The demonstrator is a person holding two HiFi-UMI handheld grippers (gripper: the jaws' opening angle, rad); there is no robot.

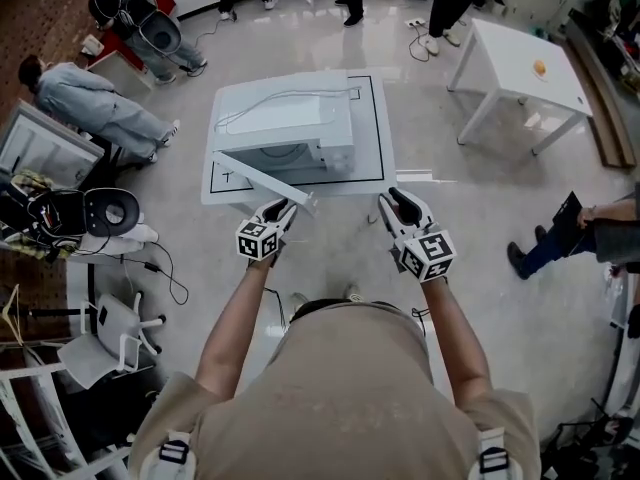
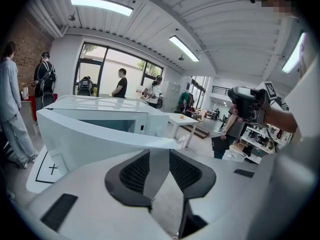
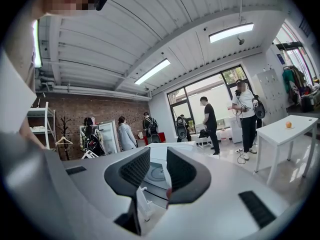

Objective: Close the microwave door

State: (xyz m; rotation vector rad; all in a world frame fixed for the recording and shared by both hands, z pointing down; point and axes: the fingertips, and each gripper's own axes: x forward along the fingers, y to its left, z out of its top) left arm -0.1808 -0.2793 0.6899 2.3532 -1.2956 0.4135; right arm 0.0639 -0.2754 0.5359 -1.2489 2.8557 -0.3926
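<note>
A white microwave (image 1: pixel 300 118) stands on a low white table (image 1: pixel 372 173). Its door (image 1: pixel 262 178) hangs open, hinged at the left and swung out toward me. In the head view my left gripper (image 1: pixel 281 209) is at the outer face of the door near its free end; touch cannot be told. Its jaws are open with nothing between them. In the left gripper view the door's top edge (image 2: pixel 100 134) runs just beyond the left gripper (image 2: pixel 159 156). My right gripper (image 1: pixel 393 201) is open beside the table's front right, apart from the door. The right gripper (image 3: pixel 157 154) faces the microwave's cavity (image 3: pixel 156 174).
A second white table (image 1: pixel 525 63) with a small orange thing (image 1: pixel 540 67) stands at the far right. A seated person (image 1: pixel 90 103) is at the left and another person (image 1: pixel 580 233) at the right. Several people stand at the back. A chair (image 1: pixel 105 338) and cables lie at the lower left.
</note>
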